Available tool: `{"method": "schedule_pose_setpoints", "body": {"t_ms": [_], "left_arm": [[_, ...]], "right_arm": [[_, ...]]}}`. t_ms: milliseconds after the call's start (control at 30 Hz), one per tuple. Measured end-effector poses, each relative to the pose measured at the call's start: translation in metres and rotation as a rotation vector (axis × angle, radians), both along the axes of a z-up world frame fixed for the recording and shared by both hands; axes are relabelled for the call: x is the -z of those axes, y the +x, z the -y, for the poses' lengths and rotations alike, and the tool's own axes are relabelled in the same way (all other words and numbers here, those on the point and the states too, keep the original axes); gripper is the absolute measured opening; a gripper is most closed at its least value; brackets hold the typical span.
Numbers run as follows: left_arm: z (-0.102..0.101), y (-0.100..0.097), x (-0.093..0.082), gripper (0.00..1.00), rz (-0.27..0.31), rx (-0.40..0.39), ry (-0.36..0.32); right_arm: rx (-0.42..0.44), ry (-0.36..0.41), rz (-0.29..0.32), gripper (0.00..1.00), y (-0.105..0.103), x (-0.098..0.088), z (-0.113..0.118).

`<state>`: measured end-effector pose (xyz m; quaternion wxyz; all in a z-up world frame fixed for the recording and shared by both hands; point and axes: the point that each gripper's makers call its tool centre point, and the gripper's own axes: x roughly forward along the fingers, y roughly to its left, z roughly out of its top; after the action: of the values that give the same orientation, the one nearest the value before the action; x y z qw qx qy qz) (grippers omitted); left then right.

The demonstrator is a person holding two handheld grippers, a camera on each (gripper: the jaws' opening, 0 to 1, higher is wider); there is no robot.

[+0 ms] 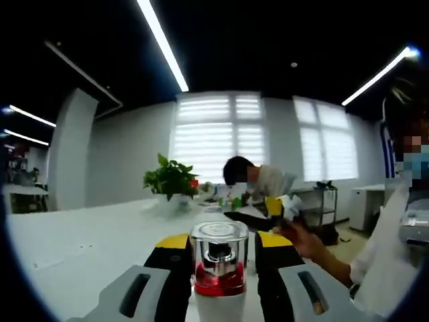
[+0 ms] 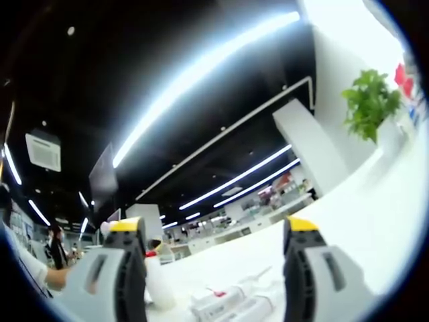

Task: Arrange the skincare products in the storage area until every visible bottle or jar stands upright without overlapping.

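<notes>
My left gripper [image 1: 219, 247] is shut on a skincare bottle [image 1: 218, 272] with a white body, a red collar, a silver pump and a clear square cap. The bottle stands upright between the yellow-tipped jaws, above the white table [image 1: 87, 235]. My right gripper [image 2: 214, 228] is open, its jaws wide apart with nothing between them, and it tilts up toward the ceiling. Beneath it a small white bottle with a red top [image 2: 158, 283] stands upright by the left jaw. Beside that, white tubes [image 2: 231, 300] lie flat on the table.
A potted green plant [image 1: 171, 180] [image 2: 370, 102] stands at the far side of the table. One person [image 1: 258, 180] sits bent over behind it. At the right a hand [image 1: 303, 239] reaches in with something yellow and white [image 1: 280, 205], too blurred to name.
</notes>
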<state>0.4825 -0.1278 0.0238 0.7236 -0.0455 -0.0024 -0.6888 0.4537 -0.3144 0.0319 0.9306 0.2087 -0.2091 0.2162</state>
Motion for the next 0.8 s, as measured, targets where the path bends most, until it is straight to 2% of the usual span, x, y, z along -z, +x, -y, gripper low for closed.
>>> {"method": "schedule_pose_setpoints", "body": {"t_ms": [67, 267, 333, 400, 533, 600, 667, 800], "left_arm": [[0.000, -0.001, -0.003, 0.40, -0.022, -0.001, -0.012], [-0.005, -0.001, -0.023, 0.55, 0.015, -0.034, -0.085], [-0.009, 0.000, -0.034, 0.66, -0.026, -0.043, -0.143], [-0.013, -0.001, -0.042, 0.75, -0.073, -0.044, -0.167], [-0.025, -0.003, -0.055, 0.76, 0.012, -0.081, -0.191], [-0.030, -0.003, -0.056, 0.79, 0.008, -0.091, -0.192], [-0.032, 0.001, -0.060, 0.83, -0.051, -0.100, -0.221], [-0.036, 0.003, -0.067, 0.87, -0.063, -0.103, -0.243]], "right_arm": [[0.003, 0.000, -0.001, 0.85, 0.000, 0.000, 0.001], [0.006, -0.002, -0.002, 0.85, -0.001, 0.000, 0.001], [0.008, -0.003, -0.001, 0.85, -0.001, 0.000, 0.002], [0.008, -0.004, -0.002, 0.85, -0.001, 0.000, 0.002], [0.012, -0.008, -0.004, 0.85, 0.000, 0.000, 0.002], [0.013, -0.011, -0.006, 0.85, 0.000, 0.000, 0.001], [0.016, -0.015, -0.007, 0.85, 0.000, 0.000, 0.002], [0.019, -0.023, -0.007, 0.85, 0.000, 0.000, 0.000]]}}
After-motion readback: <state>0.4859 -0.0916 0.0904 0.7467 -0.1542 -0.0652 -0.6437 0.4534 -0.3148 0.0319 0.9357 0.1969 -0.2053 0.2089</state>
